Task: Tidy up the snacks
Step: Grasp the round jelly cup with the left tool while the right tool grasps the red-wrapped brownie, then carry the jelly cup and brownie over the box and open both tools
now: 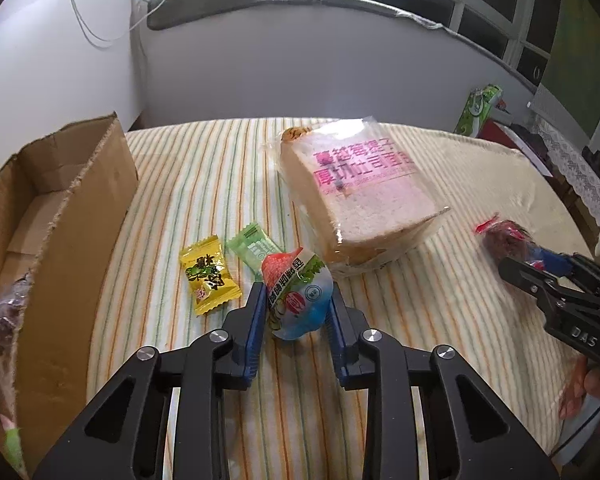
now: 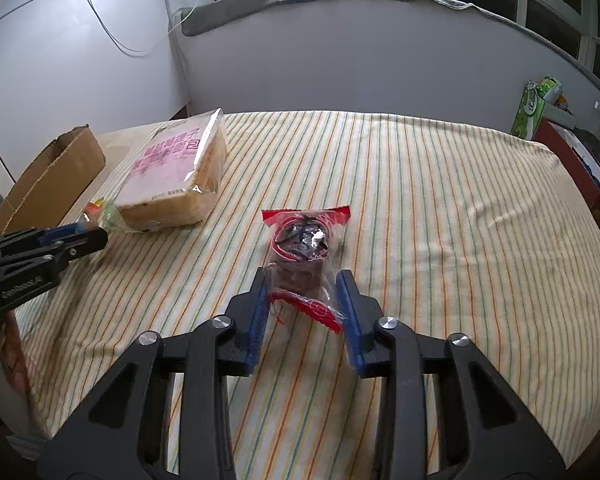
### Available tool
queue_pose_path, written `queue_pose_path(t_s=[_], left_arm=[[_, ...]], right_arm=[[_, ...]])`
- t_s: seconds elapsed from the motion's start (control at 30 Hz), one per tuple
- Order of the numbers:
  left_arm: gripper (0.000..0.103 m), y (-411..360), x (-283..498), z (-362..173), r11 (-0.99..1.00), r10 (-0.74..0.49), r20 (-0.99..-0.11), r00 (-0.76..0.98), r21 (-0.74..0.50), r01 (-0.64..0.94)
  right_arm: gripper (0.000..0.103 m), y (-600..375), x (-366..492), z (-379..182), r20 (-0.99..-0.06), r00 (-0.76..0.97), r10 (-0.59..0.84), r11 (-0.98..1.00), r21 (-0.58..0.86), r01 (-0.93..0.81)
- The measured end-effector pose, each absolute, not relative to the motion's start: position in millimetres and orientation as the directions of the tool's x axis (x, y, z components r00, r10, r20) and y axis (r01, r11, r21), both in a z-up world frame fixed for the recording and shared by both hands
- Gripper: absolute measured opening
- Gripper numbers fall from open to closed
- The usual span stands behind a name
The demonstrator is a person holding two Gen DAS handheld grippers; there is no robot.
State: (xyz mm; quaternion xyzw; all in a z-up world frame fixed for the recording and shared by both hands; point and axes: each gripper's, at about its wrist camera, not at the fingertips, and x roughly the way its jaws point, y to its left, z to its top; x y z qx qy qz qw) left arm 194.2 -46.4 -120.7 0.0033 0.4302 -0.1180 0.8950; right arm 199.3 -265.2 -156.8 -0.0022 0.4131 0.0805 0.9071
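Progress check, snack sorting. Cardboard box (image 1: 72, 216) sits at the left edge of the striped bed cover (image 1: 228, 152); a few wrapped items already show inside its near corner, though what they are is unclear. Left gripper (image 1: 298, 300) is pinching a jelly cup (image 1: 296, 292) between its blue pads, low over the cover. Right gripper (image 2: 304, 292) is pinching a clear red-edged snack packet (image 2: 302, 248), which rests mid-cover. No lift visible on either one. Left to sort on the cover: a yellow candy (image 1: 208, 280), a green candy (image 1: 254, 248) touching the cup, and a bagged bread loaf (image 1: 360, 192) just behind them. Judgement: early stage, most snacks not yet boxed.
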Motion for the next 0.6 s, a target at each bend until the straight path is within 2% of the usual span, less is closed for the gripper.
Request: queue_pose_path(t_s=[0.3, 0.6], left_arm=[[0.027, -34, 168, -92, 0.967, -0.236, -0.726, 0.646, -0.107, 0.233], [0.027, -20, 149, -63, 0.971, -0.218, -0.683, 0.698, -0.077, 0.228]], right_arm=[[0.034, -269, 177, -142, -0.721, 0.675, 0.156, 0.987, 0.099, -0.123], [0.034, -255, 150, -93, -0.653, 0.744, 0.140, 0.989, 0.059, -0.134]])
